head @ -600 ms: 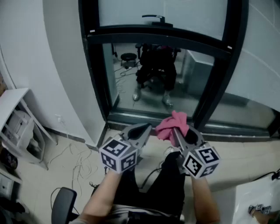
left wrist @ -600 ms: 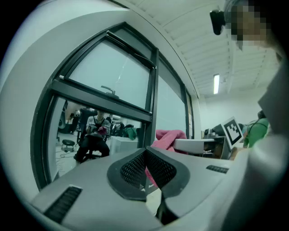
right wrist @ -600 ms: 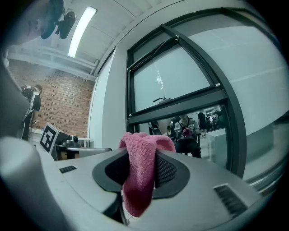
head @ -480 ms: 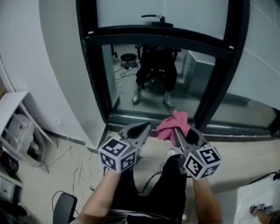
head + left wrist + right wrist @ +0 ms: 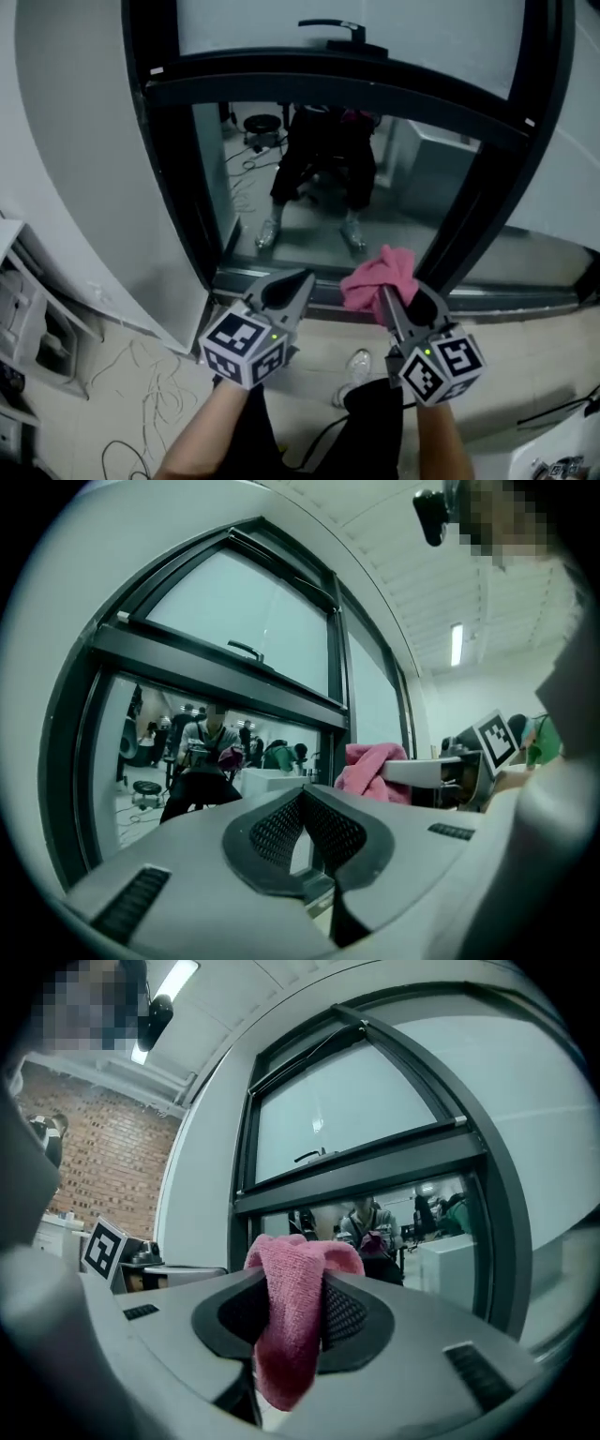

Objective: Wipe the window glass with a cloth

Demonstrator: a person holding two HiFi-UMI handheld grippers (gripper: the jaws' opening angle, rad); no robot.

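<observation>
Right gripper [image 5: 388, 300] clamped on the pink cloth [image 5: 378, 275], which bunches out past its tips, left gripper [image 5: 294, 285] just to its left pinched together on nothing, window glass [image 5: 422, 192] ahead of both, black handle [image 5: 330, 26] higher up.

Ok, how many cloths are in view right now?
1. The pink cloth is clamped in the right gripper, bunched above its tips in front of the lower window glass. The left gripper is shut on nothing. No other cloth shows.
</observation>
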